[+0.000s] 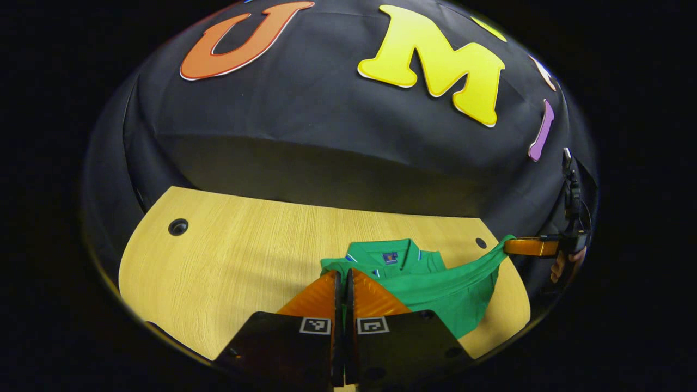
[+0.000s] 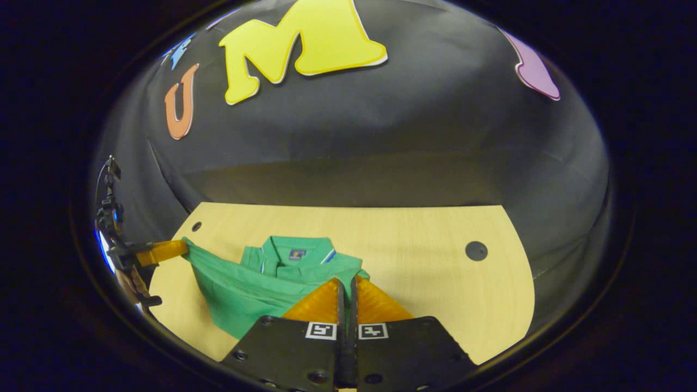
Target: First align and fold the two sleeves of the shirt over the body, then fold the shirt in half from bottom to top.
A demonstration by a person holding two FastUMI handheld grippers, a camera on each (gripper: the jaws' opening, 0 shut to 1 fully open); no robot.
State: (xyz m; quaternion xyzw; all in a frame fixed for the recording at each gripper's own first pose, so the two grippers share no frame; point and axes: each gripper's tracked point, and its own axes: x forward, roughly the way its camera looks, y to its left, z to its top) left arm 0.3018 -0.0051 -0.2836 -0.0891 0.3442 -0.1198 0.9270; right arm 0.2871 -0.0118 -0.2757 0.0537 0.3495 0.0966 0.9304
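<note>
Shirt (image 1: 435, 286) is held lifted off the table (image 1: 228, 256), collar farthest from both; its hem is stretched crosswise between left claw (image 1: 343, 283) and right claw (image 2: 346, 291), each clamped on fabric.

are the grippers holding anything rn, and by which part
Both hold the green collared shirt: the left gripper and the right gripper each pinch a corner of its lifted bottom hem, stretched between them above the wooden table.
</note>
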